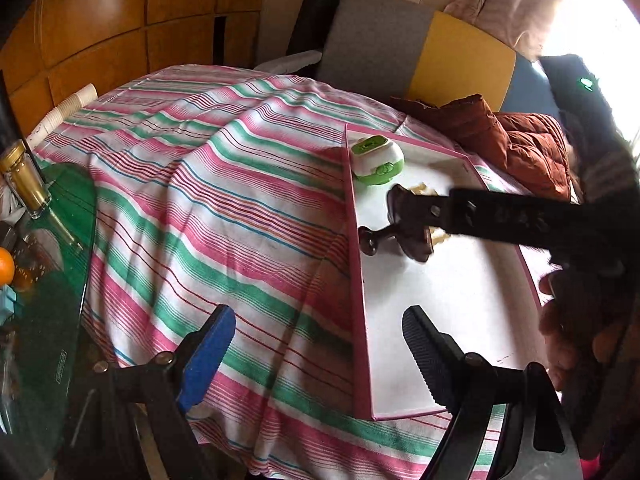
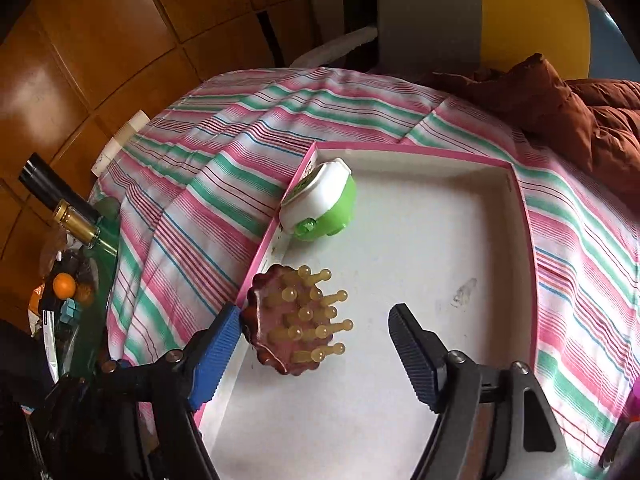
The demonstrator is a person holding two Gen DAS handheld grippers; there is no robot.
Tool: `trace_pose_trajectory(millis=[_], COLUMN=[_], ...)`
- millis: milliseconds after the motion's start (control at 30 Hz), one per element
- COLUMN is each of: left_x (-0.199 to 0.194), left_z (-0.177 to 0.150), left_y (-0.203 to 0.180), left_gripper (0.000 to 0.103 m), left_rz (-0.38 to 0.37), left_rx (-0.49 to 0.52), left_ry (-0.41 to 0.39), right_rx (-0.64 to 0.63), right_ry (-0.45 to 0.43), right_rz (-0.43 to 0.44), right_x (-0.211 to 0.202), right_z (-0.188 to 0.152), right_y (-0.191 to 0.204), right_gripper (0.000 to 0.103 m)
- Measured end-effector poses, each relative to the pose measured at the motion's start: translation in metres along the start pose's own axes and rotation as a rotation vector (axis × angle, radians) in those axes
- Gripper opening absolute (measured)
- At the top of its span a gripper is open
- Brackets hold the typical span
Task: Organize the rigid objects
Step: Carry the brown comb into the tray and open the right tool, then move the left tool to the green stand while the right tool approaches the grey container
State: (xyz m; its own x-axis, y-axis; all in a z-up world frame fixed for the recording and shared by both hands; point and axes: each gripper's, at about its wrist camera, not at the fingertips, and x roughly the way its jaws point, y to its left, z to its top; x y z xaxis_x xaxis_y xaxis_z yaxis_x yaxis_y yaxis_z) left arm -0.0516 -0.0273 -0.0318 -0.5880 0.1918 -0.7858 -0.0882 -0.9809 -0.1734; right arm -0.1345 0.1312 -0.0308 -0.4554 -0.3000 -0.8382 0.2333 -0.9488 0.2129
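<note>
A pink-rimmed white tray point(image 1: 358, 264) point(image 2: 524, 216) lies on the striped cloth. In it sit a green-and-white round case point(image 1: 377, 159) point(image 2: 320, 204) by the left wall and a brown scalp massager with yellow prongs point(image 2: 298, 320) point(image 1: 404, 232). My right gripper point(image 2: 316, 340) is open over the tray; its blue left fingertip point(image 2: 218, 344) touches the massager's edge. In the left wrist view the right gripper point(image 1: 416, 216) reaches over the massager. My left gripper point(image 1: 320, 344) is open and empty, straddling the tray's left wall near its front corner.
A green glass table point(image 1: 52, 280) at the left holds a gold-capped bottle point(image 1: 24, 180), an orange point(image 1: 5, 272) and clutter. A stack of paper cups point(image 1: 64, 112) lies at the cloth's far left edge. A rust-brown jacket point(image 1: 516, 140) is behind the tray.
</note>
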Motion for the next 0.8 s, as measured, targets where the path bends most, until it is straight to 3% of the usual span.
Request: trace_pose_trajectory(millis=[400,800], left_x=[-0.015,-0.023], left_z=[-0.003,-0.007], left_y=[-0.014,-0.030], left_gripper=[0.086,0.086], left_rz=[0.001,-0.012], left_rx=[0.039,0.086], left_ry=[-0.028,-0.039], right_rx=[-0.029,0.034], right_ry=[-0.090,-0.081], right_rz=[-0.109,-0.242], right_x=[-0.060,-0.097], right_z=[-0.043,-0.094], right_y=[-0.019,-0.078], right_gripper=[0.077,0.077])
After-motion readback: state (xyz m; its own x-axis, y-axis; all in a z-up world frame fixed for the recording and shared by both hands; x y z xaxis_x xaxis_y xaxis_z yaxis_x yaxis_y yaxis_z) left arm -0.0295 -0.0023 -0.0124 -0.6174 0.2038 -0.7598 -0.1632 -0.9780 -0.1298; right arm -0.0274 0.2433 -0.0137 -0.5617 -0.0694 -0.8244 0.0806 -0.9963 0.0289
